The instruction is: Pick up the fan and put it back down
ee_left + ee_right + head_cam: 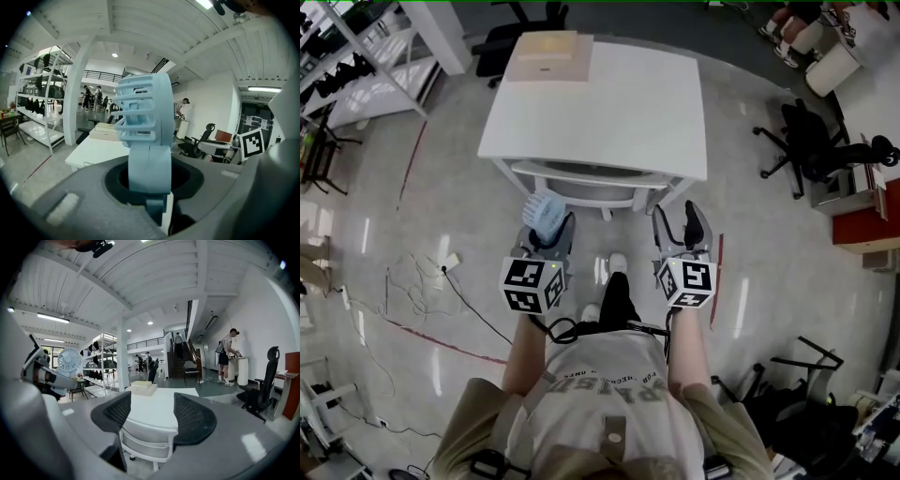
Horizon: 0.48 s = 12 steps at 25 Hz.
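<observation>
A light-blue handheld fan (pixel 547 214) stands upright with its handle between the jaws of my left gripper (pixel 548 232), which is shut on it. In the left gripper view the fan (pixel 143 136) fills the centre, its grille head above the jaws and its handle clamped low in my left gripper (pixel 153 183). My right gripper (pixel 682 227) is held level beside it, open and empty. Its two black mesh pads (pixel 112 413) stand well apart in my right gripper (pixel 152 416), and the fan (pixel 69 360) shows at the left of that view. Both grippers hang in the air just short of the white table (pixel 609 103).
A flat cardboard box (pixel 548 58) lies on the table's far left corner. A white chair (pixel 591 183) is tucked under the table's near edge. Black office chairs (pixel 811 145) stand to the right, shelving (pixel 356 66) to the left, and cables (pixel 422 277) lie on the floor.
</observation>
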Available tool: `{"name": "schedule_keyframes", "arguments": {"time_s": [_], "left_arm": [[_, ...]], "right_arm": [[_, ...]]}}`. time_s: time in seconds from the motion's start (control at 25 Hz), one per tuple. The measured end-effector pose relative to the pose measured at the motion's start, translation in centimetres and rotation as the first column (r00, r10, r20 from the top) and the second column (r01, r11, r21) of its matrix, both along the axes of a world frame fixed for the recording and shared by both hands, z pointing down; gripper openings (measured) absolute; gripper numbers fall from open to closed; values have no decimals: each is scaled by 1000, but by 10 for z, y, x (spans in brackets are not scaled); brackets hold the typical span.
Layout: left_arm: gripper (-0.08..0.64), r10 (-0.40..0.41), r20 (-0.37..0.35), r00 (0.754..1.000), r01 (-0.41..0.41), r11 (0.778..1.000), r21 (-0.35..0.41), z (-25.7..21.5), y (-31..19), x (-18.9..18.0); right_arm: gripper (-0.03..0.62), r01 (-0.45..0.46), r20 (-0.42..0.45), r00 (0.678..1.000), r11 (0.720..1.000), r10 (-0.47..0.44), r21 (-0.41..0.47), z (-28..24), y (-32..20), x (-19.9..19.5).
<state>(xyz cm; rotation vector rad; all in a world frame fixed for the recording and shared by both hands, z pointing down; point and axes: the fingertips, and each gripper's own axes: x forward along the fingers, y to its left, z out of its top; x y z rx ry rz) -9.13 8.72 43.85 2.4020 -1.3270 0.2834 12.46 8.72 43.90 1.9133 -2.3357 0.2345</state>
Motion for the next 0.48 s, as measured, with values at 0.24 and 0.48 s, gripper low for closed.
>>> {"name": "schedule_keyframes", "arguments": {"time_s": [0.24,0.48], "left_arm": [[101,-26,5,1000,26,1000,12,-7,-53,19],[101,-53,7,999,53,998,28,-12,-110,37]], "right_arm": [[264,44,-1,999,999,-44,8,-6,-58,13],[264,82,-26,996,996,-81,29,-15,-122,27]]}}
